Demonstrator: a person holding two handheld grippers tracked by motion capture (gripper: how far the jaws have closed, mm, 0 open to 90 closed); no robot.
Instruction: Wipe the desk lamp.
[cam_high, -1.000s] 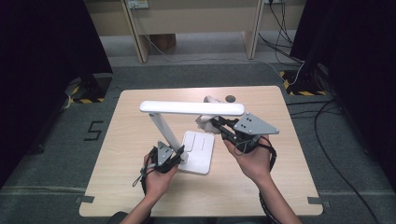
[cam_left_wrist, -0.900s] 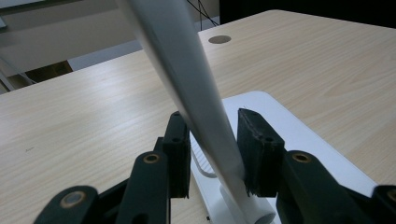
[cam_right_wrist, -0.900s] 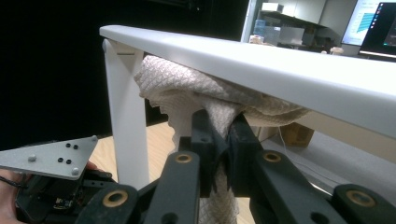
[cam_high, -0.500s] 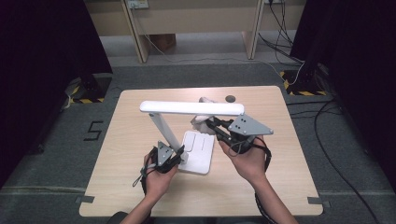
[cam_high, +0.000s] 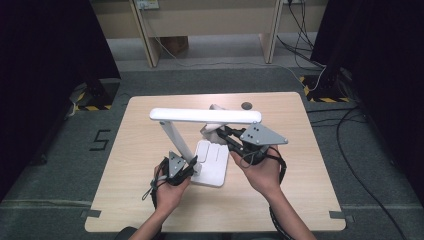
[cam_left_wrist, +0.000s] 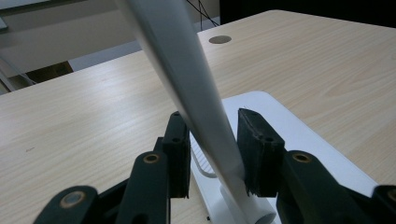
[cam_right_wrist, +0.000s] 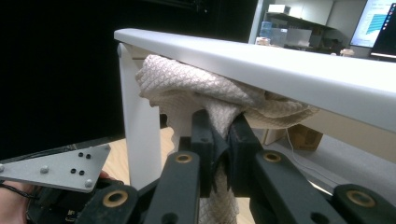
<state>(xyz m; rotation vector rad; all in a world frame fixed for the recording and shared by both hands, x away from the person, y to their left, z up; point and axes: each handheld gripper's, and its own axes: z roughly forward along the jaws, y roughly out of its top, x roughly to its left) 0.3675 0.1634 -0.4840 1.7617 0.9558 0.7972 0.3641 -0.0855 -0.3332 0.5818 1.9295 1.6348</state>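
Observation:
A white desk lamp stands mid-table, with a flat base (cam_high: 212, 160), a slanted arm (cam_high: 175, 137) and a long level head (cam_high: 205, 115). My left gripper (cam_high: 192, 164) is shut on the arm low down near the base; its pads (cam_left_wrist: 257, 149) press both sides of the arm (cam_left_wrist: 196, 88). My right gripper (cam_high: 222, 132) is shut on a cream textured cloth (cam_right_wrist: 187, 88). The bunched cloth is pushed up against the underside of the lamp head (cam_right_wrist: 261, 56), and its tail hangs between the jaws.
The light wooden table (cam_high: 300, 165) has a round dark cable hole (cam_high: 246, 105) near its far edge. Dark curtains flank the table, with cables on the floor at right. Behind the lamp arm (cam_right_wrist: 137, 130) in the right gripper view sits the left gripper's grey plate (cam_right_wrist: 51, 170).
My right gripper has slid slightly left under the lamp head with the cloth. The left gripper has stayed on the lamp arm.

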